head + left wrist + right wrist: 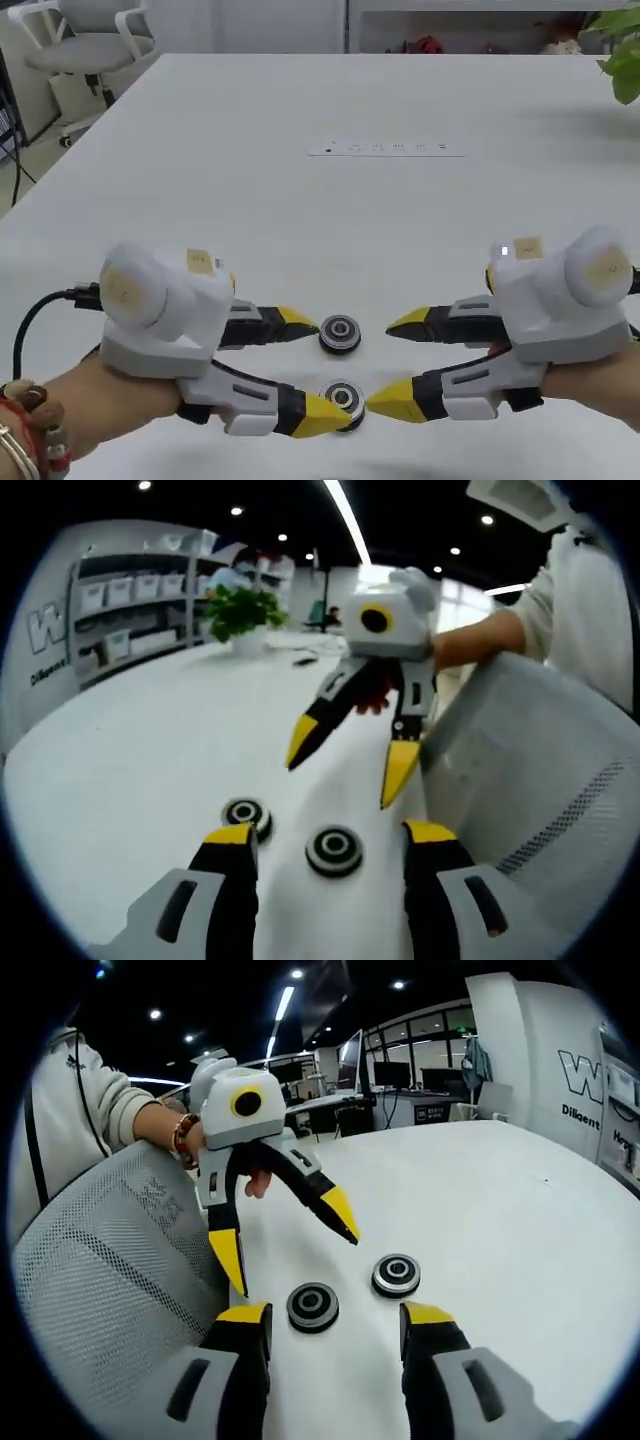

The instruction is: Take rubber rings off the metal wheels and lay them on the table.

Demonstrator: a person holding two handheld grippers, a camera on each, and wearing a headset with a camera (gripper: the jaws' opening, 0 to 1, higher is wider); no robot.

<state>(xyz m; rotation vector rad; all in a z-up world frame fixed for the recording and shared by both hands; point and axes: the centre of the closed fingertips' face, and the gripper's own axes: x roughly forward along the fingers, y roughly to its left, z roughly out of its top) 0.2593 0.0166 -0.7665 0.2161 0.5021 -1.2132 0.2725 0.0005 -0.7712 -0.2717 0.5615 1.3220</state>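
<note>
Two small metal wheels with black rubber rings lie on the white table [300, 220]: a far wheel [340, 334] and a near wheel [343, 397]. My left gripper [320, 368] comes in from the left, open, its lower yellow tip touching or overlapping the near wheel. My right gripper [385, 363] faces it from the right, open, tips just short of the wheels. In the left gripper view the near wheel [334, 850] lies between my jaws and the far wheel [247, 815] is just past the left tip. In the right gripper view the near wheel [313, 1306] and far wheel [397, 1274] lie just ahead of the tips.
A white power strip [385, 149] lies mid-table further back. An office chair [90, 40] stands beyond the far left corner, a plant [625, 60] at the far right. A black cable [30, 330] trails from the left gripper. A mesh chair back [110, 1260] is close behind me.
</note>
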